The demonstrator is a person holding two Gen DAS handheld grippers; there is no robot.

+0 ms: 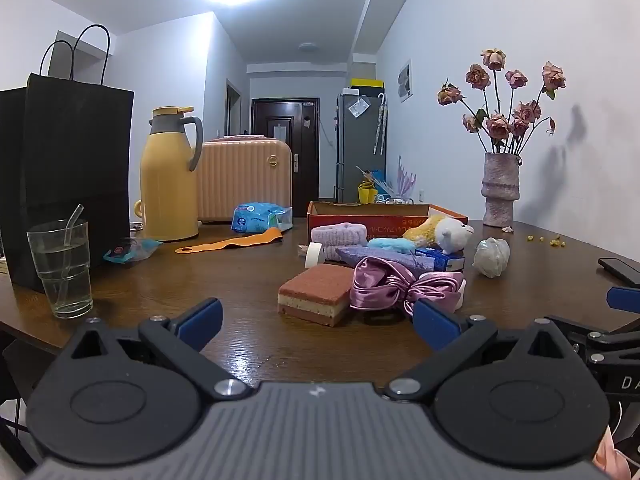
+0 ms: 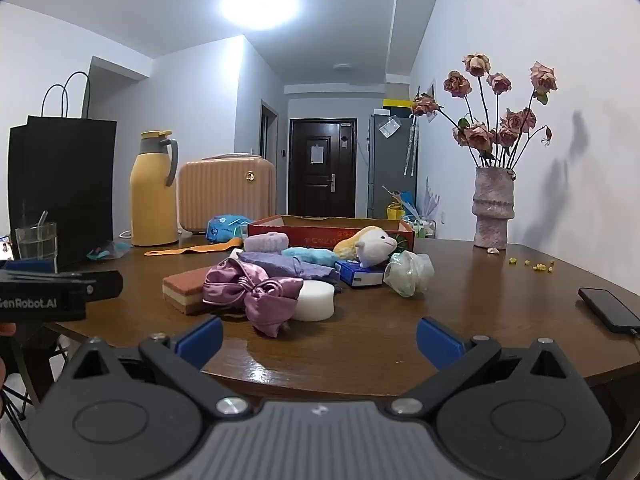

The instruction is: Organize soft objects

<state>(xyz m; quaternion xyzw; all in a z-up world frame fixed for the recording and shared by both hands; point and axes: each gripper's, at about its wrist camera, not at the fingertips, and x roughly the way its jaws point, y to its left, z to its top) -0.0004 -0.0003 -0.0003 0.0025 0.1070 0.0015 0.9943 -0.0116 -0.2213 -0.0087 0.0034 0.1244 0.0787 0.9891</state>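
Note:
A heap of soft things lies mid-table in front of an orange cardboard box [image 1: 372,216] [image 2: 328,229]: a pink satin bow [image 1: 400,286] [image 2: 252,290], a brown layered sponge [image 1: 314,294] [image 2: 184,290], a white round sponge [image 2: 316,300], a purple cloth [image 2: 280,264], a lilac rolled towel [image 1: 340,234] [image 2: 266,241], a blue fluffy piece [image 1: 390,245] [image 2: 310,256], a plush sheep [image 1: 450,234] [image 2: 372,248] and a crumpled clear bag [image 1: 492,256] [image 2: 410,272]. My left gripper [image 1: 318,322] stands open just short of the sponge and bow. My right gripper [image 2: 320,338] is open too, nothing between its fingers.
On the left stand a black paper bag [image 1: 66,176], a yellow thermos jug [image 1: 170,176], a glass with a straw [image 1: 60,266] and a peach suitcase [image 1: 244,178]. A vase of dried roses [image 1: 500,190] stands at the back right. A phone [image 2: 608,308] lies near the right edge.

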